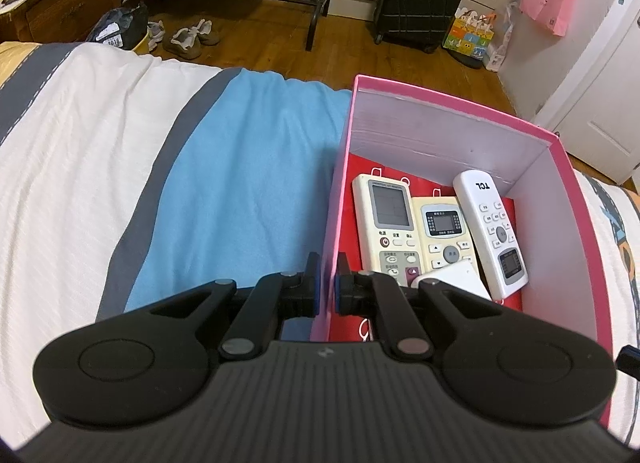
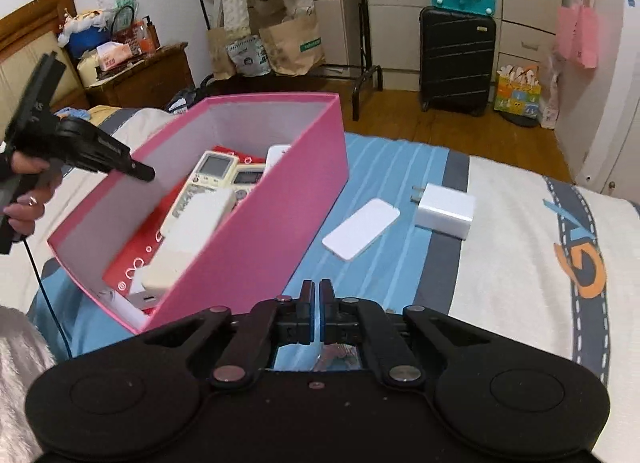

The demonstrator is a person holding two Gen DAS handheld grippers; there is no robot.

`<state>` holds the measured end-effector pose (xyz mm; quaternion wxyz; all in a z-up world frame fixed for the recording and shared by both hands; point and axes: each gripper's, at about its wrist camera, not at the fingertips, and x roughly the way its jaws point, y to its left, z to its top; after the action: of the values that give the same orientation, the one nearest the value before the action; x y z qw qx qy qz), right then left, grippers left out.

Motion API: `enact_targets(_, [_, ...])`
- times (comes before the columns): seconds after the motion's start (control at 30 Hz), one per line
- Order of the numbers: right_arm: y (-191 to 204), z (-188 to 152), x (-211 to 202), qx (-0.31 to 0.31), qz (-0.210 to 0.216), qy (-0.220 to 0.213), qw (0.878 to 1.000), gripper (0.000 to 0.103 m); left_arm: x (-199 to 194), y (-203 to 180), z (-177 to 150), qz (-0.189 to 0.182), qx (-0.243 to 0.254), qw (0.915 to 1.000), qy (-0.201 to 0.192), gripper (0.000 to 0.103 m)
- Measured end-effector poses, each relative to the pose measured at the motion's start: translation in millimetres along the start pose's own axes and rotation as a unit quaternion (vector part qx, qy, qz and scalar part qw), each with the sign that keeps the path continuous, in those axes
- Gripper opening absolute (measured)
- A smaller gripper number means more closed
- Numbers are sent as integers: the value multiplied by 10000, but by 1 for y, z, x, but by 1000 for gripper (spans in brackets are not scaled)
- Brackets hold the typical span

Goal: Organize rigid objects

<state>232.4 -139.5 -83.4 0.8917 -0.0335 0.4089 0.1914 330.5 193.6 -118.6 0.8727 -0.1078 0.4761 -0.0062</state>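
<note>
A pink box (image 1: 576, 199) with white inner walls stands on the bed. Inside lie a cream remote (image 1: 390, 219), a smaller yellowish remote (image 1: 444, 231), a white TCL remote (image 1: 492, 231) and a white block (image 1: 452, 279). My left gripper (image 1: 328, 283) is shut on the box's left wall, one finger inside and one outside. In the right wrist view a hand holds that gripper (image 2: 146, 174) at the box (image 2: 272, 223) rim. My right gripper (image 2: 319, 291) hovers shut and empty over the blue bedding, just right of the box. Beyond it lie a flat white slab (image 2: 361, 229) and a white plug charger (image 2: 444, 210).
The bed (image 1: 100, 167) has white, grey and blue stripes and ends at a wooden floor (image 2: 460, 131). Across the floor stand a black suitcase (image 2: 456, 59), paper bags (image 2: 292, 47), a metal rack (image 1: 316, 11), shoes (image 1: 188, 39) and a cluttered wooden nightstand (image 2: 148, 79).
</note>
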Motion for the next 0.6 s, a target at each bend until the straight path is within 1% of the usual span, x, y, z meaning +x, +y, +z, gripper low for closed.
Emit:
enact_targets(0.1, [0,3,-6,121,121,-34,9998,1,0,1,0,-7,-11,10000,3,6])
enact_targets(0.2, [-1,3,-5,131,280,41,9995,1,0,0,-1,0,4,10000,10,6])
enact_targets(0.23, [-1,1,-3,66,393,138,9991,4,0,0,-1,-3,9,10000,11,6])
enact_targets(0.27, [0,-1,0,15,402,198,9990,9,0,1,-1,-9,11,10000,14,6])
enact_targets(0.3, [1,-4,2,-53,354,215,9991,13,0,2,-1,-12,9,10000,16,6])
enact_targets(0.33, [3,-7,6,-193,343,271,9989,14,0,2,-1,-26,-4,10000,20,6])
enact_targets(0.37, [6,-11,11,-376,316,322,9983,18,1,2,-1,-30,-9,10000,20,6])
enact_targets(0.43, [11,-19,21,-787,141,346,9962,38,1,2,-1,-40,-10,10000,21,6])
enact_targets(0.5, [13,-26,29,-1067,-68,357,9936,42,2,2,-1,-37,12,10000,16,6])
enact_targets(0.6, [10,-33,48,-1295,-267,538,9898,42,2,3,-2,-54,9,10000,7,6])
